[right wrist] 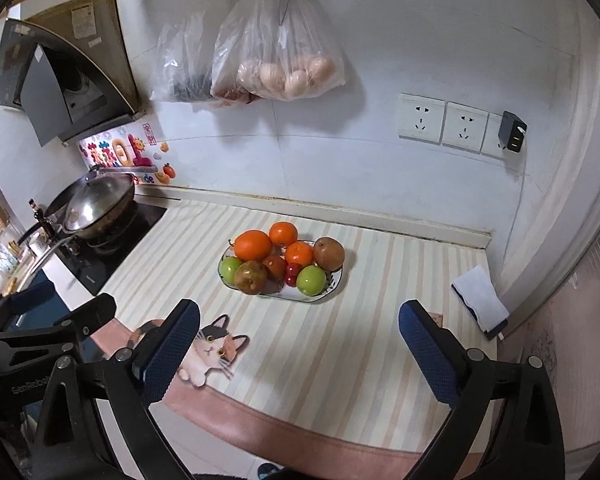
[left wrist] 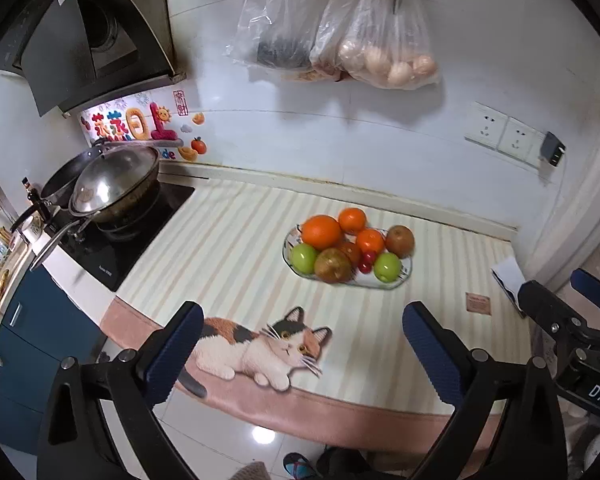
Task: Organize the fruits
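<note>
The fruits sit together on an oval plate (right wrist: 334, 284) in the middle of the striped mat (right wrist: 340, 352), near the back wall. I see three oranges, the biggest one (right wrist: 253, 245) at the back left, two green apples (right wrist: 311, 280), two brownish pears (right wrist: 251, 277), a darker fruit in the centre and some small red ones (right wrist: 292, 274) between them. They are piled close and touch each other.

The left gripper (left wrist: 302, 356) and the right gripper (right wrist: 299, 354) both hover at the front edge of the counter, well apart from the plate. Both have their fingers spread wide and hold nothing.

To my judgement no fruit is taken yet, and the risk is in the pile itself. If one fruit is pulled out from below or from the side, its round neighbours can roll off the low rim. The small red fruits are easy to crush or to miss. A push on the rim could also slide the plate on the mat. The wok (right wrist: 100, 206) on the stove at the left is far enough away.
</note>
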### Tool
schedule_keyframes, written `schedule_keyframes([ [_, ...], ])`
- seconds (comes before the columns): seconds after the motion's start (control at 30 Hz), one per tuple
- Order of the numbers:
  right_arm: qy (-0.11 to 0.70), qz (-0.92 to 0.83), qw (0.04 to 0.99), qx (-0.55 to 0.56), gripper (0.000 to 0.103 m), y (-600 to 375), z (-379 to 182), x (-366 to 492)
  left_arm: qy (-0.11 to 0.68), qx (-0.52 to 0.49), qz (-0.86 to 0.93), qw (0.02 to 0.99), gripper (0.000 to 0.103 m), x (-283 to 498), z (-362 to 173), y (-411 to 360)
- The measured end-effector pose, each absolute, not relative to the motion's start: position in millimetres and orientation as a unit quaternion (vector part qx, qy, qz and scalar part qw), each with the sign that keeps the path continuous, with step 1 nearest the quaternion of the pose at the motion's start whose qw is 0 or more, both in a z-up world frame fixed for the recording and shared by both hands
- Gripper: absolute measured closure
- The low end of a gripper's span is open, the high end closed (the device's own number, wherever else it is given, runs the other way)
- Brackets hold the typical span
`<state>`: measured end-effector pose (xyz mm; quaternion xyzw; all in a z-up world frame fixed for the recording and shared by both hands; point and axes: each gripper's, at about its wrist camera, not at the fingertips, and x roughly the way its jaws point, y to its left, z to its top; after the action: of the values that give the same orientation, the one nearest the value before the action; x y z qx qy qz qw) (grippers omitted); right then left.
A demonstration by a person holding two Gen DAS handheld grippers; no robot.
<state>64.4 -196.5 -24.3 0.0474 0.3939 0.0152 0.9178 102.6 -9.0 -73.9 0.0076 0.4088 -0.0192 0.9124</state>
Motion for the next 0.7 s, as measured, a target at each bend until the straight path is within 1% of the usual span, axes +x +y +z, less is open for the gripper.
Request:
schedule_keyframes([
  [0.1, 0.409, 0.014, 0.912, 0.026, 0.001, -191.1, -34.4, 85.0, 0.41, 0.005, -0.011, 0.912, 0.001, 114.9, -78.8, -8.2],
  [0.3, 0.404, 0.015, 0.914, 0.033, 0.001, -187.8, -48.6, 106.8, 0.42, 0.003, -0.001, 0.907, 0.001, 136.3, -91.1, -7.0],
  [0.7, 0.398, 0.015, 0.916, 0.045, 0.001, -185.9, -55.0, 135.6, 0.43, 0.008, 0.013, 0.903, 0.001, 155.4, -101.4, -3.1],
])
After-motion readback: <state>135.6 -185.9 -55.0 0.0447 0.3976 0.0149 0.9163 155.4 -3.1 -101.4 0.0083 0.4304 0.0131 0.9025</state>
